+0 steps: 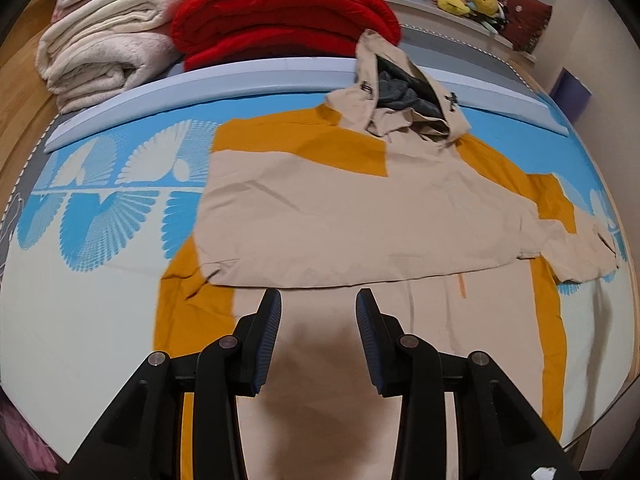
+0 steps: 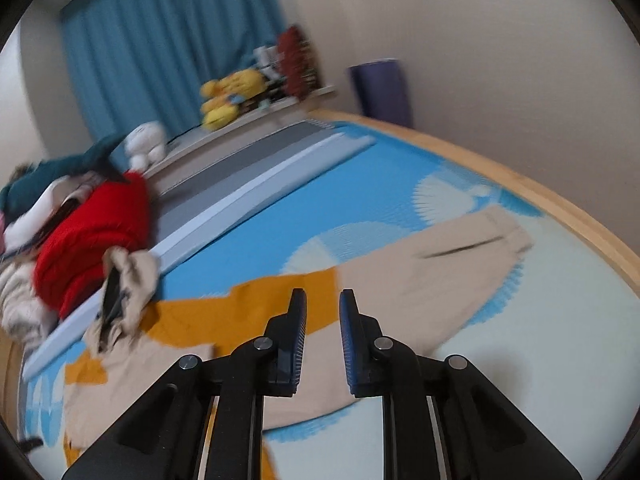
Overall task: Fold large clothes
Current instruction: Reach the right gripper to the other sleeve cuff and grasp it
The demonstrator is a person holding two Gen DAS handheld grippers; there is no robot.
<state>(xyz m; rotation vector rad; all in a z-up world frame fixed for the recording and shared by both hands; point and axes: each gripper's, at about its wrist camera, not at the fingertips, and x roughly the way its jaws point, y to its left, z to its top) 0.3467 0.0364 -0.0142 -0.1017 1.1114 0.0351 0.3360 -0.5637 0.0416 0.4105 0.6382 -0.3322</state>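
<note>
Beige-and-mustard hoodie (image 1: 360, 216) lies on the bed (image 1: 80, 280), one sleeve folded across (left gripper (image 1: 319, 300) and right gripper (image 2: 323, 300) both spread apart, holding nothing).

Your bed (image 1: 100, 280) carries it all — the beige-and-mustard hooded jacket (image 1: 360, 216) spread flat on the blue-patterned sheet, red blanket (image 1: 280, 16) and cream blanket (image 1: 100, 52) folded beyond.

The left gripper (image 1: 319, 300), fingers (image 1: 267, 332) apart, hovers over a beige-and-mustard hooded jacket (image 1: 360, 216) on the bed (image 1: 80, 320).

Even indoor light; right view motion-blurred, fisheye edges.
</note>
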